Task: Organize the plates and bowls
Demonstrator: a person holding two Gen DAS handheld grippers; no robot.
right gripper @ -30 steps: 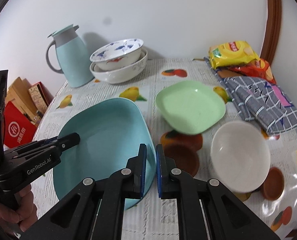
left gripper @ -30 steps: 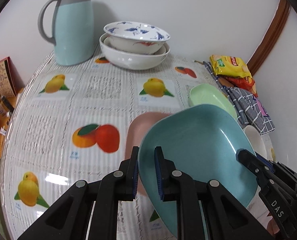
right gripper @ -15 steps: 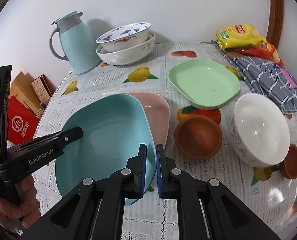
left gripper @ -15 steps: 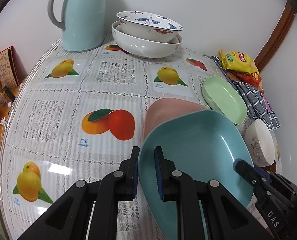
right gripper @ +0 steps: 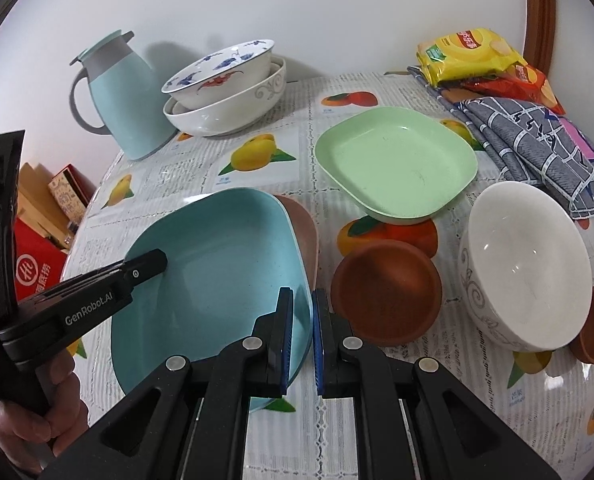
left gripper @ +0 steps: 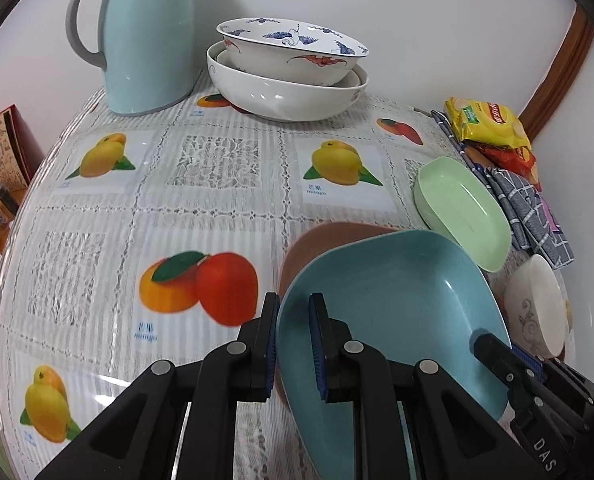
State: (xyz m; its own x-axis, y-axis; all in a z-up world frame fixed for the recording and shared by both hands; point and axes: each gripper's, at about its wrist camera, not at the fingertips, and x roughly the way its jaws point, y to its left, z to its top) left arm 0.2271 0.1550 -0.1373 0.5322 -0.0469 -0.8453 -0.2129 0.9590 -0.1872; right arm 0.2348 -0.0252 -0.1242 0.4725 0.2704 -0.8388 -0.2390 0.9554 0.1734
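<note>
A teal plate [left gripper: 397, 300] [right gripper: 217, 272] lies low over a pink-brown plate [left gripper: 317, 240] [right gripper: 303, 232], covering most of it; whether the two touch I cannot tell. My left gripper [left gripper: 295, 344] is shut on the teal plate's left rim. My right gripper [right gripper: 302, 320] is shut on its right rim. Right of the pair are a green plate [right gripper: 397, 164], a brown bowl [right gripper: 385, 292] and a white bowl [right gripper: 525, 268]. Two white bowls [left gripper: 289, 64] stand stacked by the back wall.
A light-blue jug [left gripper: 145, 36] stands at the back left. Snack packets [right gripper: 469, 56] and a checked cloth [right gripper: 537, 140] lie at the back right. A small brown dish [right gripper: 593, 328] sits by the white bowl. Red boxes [right gripper: 37, 272] stand beyond the table's left edge.
Both grippers have come down with the teal plate. It hung tilted above the table and now lies low and flatter over the pink-brown plate. Both grips are unchanged.
</note>
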